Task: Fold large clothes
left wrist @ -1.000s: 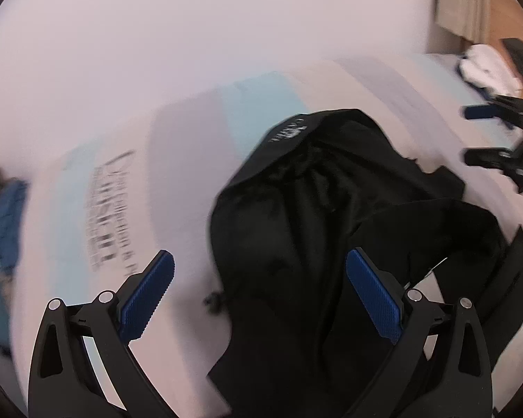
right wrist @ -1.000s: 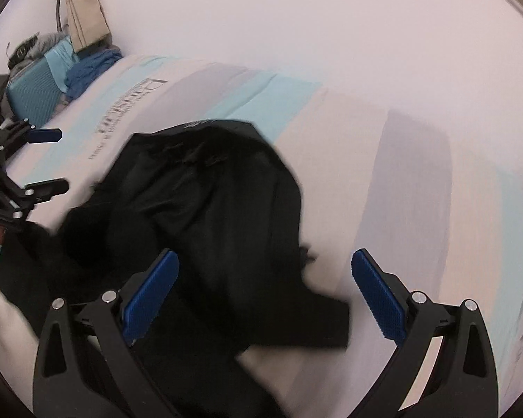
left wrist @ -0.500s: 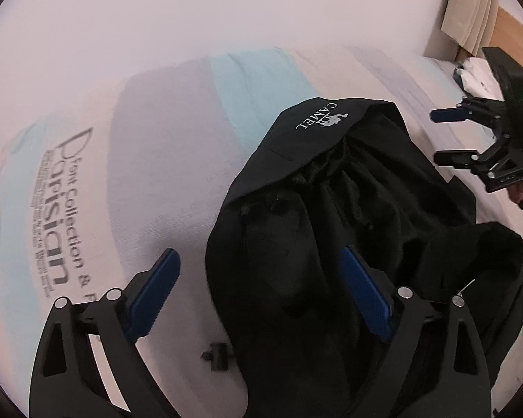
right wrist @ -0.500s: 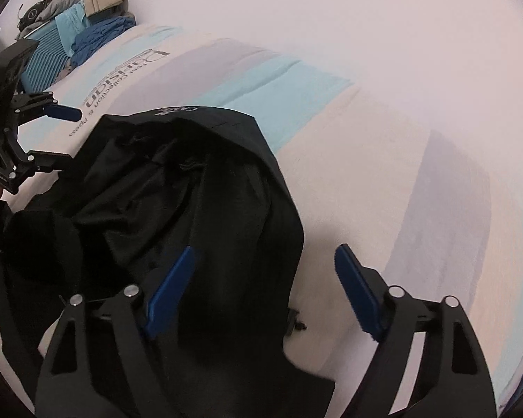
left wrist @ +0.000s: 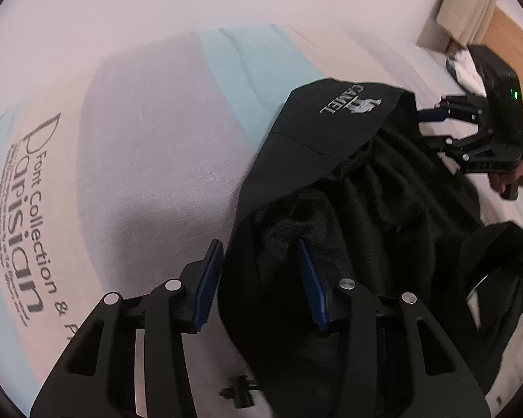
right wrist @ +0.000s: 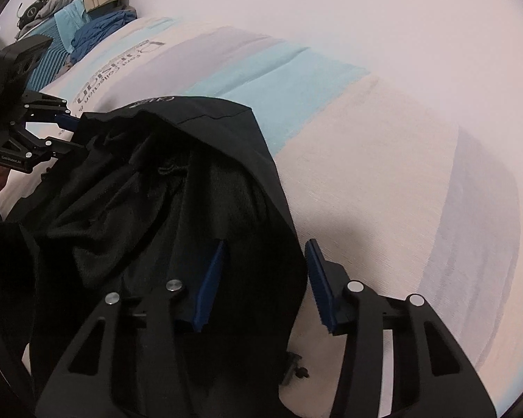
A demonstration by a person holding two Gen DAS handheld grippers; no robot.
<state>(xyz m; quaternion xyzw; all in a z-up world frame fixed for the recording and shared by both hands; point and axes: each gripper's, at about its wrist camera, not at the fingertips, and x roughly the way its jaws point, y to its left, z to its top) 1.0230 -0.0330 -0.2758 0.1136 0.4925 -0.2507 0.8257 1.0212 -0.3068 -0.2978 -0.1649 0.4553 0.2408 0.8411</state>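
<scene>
A black jacket (left wrist: 366, 209) with a white CAMEL logo lies crumpled on a striped bed sheet (left wrist: 150, 146). In the left wrist view my left gripper (left wrist: 261, 278) sits low over the jacket's left edge. Its jaws are closing with that edge of fabric between the blue pads, which still stand apart. In the right wrist view my right gripper (right wrist: 265, 278) straddles the jacket's (right wrist: 157, 209) right edge, and its jaws are closing the same way. Each gripper also shows across the jacket in the other's view: the right gripper (left wrist: 429, 127) and the left gripper (right wrist: 69, 134), each held by a hand.
A small black cord toggle (left wrist: 240, 392) lies on the sheet by the jacket's hem. Blue and teal clothes (right wrist: 97, 31) are piled at the bed's far left end. A beige cloth (left wrist: 467, 10) and a white cloth (left wrist: 467, 73) sit near the wooden floor (left wrist: 512, 45).
Both grippers have come down and closer to the jacket. Their jaws have narrowed from wide open to about half, each now straddling one side edge of the fabric.
</scene>
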